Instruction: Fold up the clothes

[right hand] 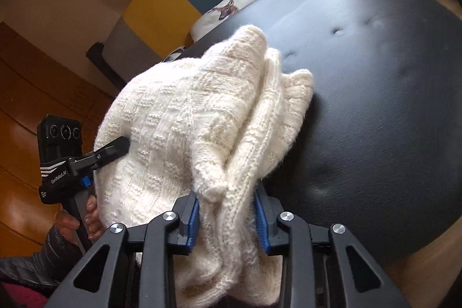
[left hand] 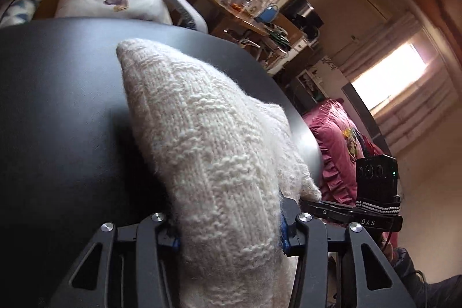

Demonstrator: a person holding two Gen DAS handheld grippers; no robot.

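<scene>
Left tool (left hand: 231, 233) clenched on the knit (left hand: 208, 140), blue pads pressed into a thick fold; knit runs fwd from its tips over the black surface (left hand: 57, 106). Right tool (right hand: 226, 218) likewise grips a bunched edge of the same knit; rest of it heaped ahead & to the left of that tool, on the surface. Right wrist view: left tool's strap reads "GenRoboT.AI" (last letters unsure); left wrist view: right tool's strap reads "DAS"; a hand (right hand: 86, 218) holds the left tool's handle.

Background clutter only.
Deer-print pillow (left hand: 115, 0) behind black table (left hand: 57, 106); pink ruffled bedding (left hand: 337, 152) beside it (cluttered wooden shelf (left hand: 231, 10) farther back).
</scene>
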